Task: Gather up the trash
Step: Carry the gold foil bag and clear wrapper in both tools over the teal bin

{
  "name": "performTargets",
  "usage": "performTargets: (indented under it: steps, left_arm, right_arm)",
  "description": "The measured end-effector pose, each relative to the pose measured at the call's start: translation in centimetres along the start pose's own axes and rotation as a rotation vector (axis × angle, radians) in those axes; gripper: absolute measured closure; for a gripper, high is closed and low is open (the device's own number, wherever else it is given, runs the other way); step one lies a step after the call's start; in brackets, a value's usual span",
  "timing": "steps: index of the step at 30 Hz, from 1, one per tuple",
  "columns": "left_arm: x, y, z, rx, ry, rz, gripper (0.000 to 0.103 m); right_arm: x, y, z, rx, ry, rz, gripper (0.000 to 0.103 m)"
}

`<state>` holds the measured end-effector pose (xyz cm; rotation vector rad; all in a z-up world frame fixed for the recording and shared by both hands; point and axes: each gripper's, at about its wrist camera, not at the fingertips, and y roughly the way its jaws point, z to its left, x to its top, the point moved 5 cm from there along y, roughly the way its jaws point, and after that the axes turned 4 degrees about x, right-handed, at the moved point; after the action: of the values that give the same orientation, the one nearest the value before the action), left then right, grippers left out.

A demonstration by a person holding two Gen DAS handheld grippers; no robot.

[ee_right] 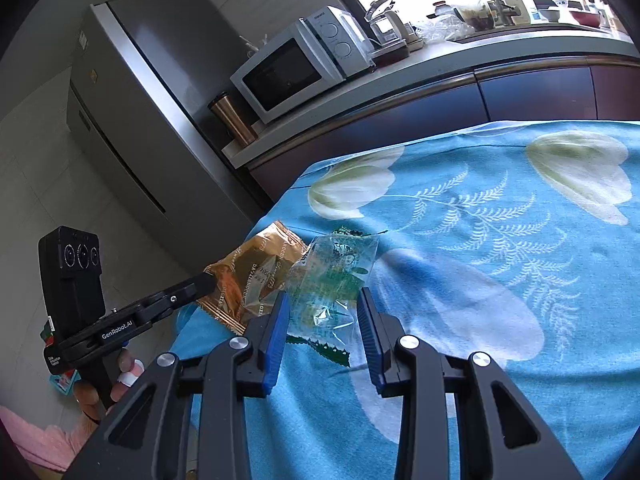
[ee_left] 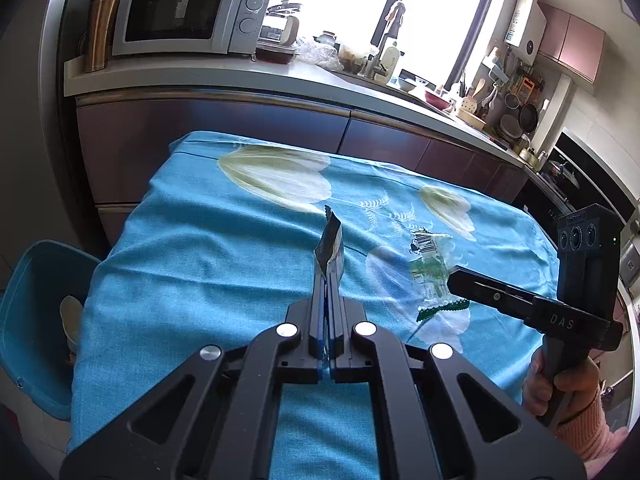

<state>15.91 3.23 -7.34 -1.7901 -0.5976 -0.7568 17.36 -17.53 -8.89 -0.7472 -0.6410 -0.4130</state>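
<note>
Blue-padded fingers (ee_right: 276,332) of our right gripper (ee_right: 322,330) fill the bottom of the right wrist view, parted narrowly and gripping nothing. A clear plastic wrapper with green print (ee_right: 334,276) lies flat on the blue tulip tablecloth (ee_right: 500,320), reaching in between the tips; we judge the jaws are held apart so they can straddle it, and we cannot tell whether a pad touches it.

Our left gripper (ee_left: 329,276) is clamped on a gold snack wrapper (ee_left: 331,250), pinched at one end, so the foil stands edge-on at twelve o'clock in its own view. In the right wrist view the same foil spreads at ten o'clock from the clear wrapper, raised off the cloth.

Down at eight o'clock in the left wrist view, beside the table's edge, a blue trash bin (ee_left: 28,320) stands open with something pale inside. We judge the gold wrapper is bound there.
</note>
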Motion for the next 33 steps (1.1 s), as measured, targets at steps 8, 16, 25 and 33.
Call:
performTargets:
  steps: [8, 16, 25, 33]
  left_arm:
    - [-0.2, -2.4, 1.1, 0.016, -0.012, -0.037, 0.101]
    - [-0.5, -4.6, 2.8, 0.043, -0.027, -0.063, 0.101]
    - [-0.5, -6.4, 4.6, 0.074, -0.046, -0.084, 0.101]
    - [-0.8, -7.7, 6.3, 0.110, -0.057, -0.097, 0.101]
  right_arm:
    - [-0.4, 1.4, 2.2, 0.033, -0.024, 0.026, 0.070]
    - [-0.7, 3.0, 4.3, 0.060, -0.051, 0.050, 0.070]
    - [-1.0, 4.8, 5.8, 0.090, -0.076, 0.080, 0.070]
    - [-1.3, 6.4, 7.0, 0.115, -0.094, 0.105, 0.070]
